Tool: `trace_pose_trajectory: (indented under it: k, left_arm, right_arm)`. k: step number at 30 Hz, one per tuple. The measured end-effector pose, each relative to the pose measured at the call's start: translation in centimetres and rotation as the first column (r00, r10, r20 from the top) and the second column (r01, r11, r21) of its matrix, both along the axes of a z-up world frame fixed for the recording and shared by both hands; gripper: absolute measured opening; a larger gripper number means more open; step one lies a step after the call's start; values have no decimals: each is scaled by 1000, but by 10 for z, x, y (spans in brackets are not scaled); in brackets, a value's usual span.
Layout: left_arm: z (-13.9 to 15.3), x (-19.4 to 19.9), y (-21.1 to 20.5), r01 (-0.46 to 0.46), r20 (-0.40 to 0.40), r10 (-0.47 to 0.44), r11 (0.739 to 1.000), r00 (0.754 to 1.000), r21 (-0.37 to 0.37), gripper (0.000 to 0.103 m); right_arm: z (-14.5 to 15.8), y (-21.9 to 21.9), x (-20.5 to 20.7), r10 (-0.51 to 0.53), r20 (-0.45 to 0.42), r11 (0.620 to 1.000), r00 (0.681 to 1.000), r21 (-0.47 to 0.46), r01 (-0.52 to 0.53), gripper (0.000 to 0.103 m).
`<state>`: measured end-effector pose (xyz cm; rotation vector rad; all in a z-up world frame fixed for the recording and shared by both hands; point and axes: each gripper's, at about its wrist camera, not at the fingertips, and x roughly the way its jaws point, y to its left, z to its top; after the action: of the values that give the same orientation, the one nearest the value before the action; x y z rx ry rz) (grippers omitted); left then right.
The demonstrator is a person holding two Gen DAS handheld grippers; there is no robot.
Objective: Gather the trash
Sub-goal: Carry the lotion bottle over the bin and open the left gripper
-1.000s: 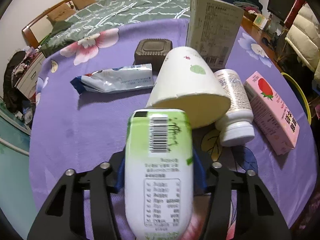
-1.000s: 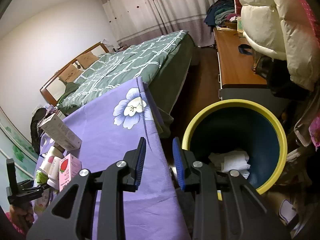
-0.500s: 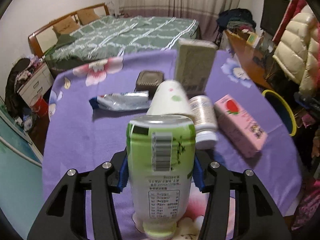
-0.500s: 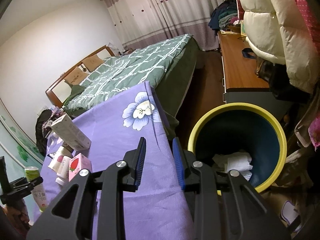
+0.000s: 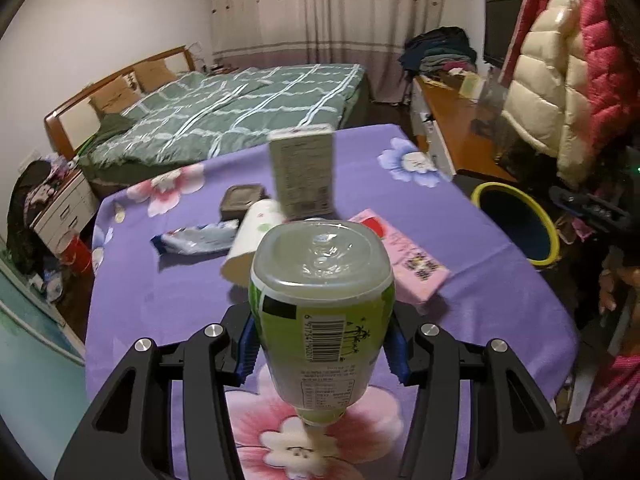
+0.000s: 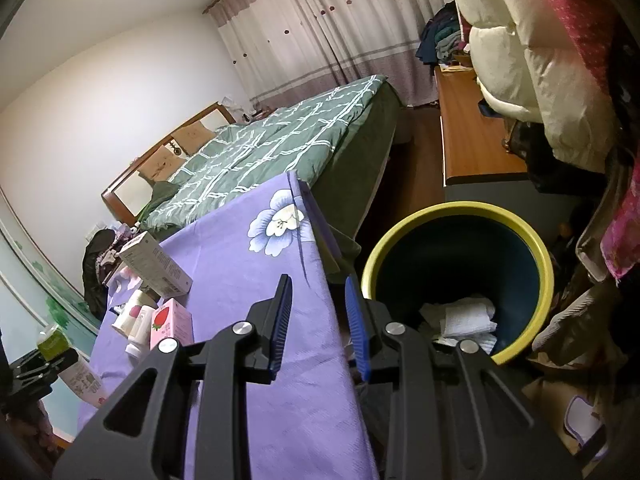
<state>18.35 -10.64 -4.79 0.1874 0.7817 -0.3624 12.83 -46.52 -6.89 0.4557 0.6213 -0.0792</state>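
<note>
Ahead, paper cup (image 5: 250, 245) and pink carton (image 5: 404, 258) littered the worktop (image 5: 168, 300); left gripper (image 5: 322, 350) jaws pinched the green bottle (image 5: 322, 308); right gripper (image 6: 316, 322) jaws stood slightly spread, empty, beside the bin (image 6: 520, 224).

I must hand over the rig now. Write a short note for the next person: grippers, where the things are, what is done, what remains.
Left gripper: shut on the green bottle, lifted above the table, cap pointing down.
Right gripper: open, holding nothing, beside the yellow-rimmed bin.
Bin: on the floor past the table's right edge; white paper already inside.
On the table: paper cup, pink carton, tall box, foil wrapper, dark box, white bottle.
Left: bin the green bottle, then the rest.
</note>
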Motion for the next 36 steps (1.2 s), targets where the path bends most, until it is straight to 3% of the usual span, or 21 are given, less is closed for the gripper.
trace_pose_trajectory:
  k: [9,18,26,34,35,36]
  left_arm:
    - [29,-16,-81,168,45,-165,985,985,-49,51]
    - [35,8,-198,344,33,-342,932,939,-116,51]
    - [13,41,-316,438,14,-441,888,897,-139,51]
    - [-23,59,-385,458,-8,-463,880,886,-128,51]
    - [-26,61,-388,452,-2,-456,883,890,-124,58]
    - [-29,63,-390,439,8,-441,891,897,-115,74]
  right_arm:
    - [-5,-30,-24,-106,-19,992,994,-74,105,26]
    - [-19,-70,-46,-216,-56,970,975,-122,208,32]
    - [-31,-99,-60,-266,-76,961,961,-105,257,32]
    - [-39,-116,-68,-299,-97,953,949,-91,290,33]
    - [-40,-116,-68,-299,-99,953,949,-91,291,34]
    - [-40,-115,-68,-298,-100,953,949,-91,290,34]
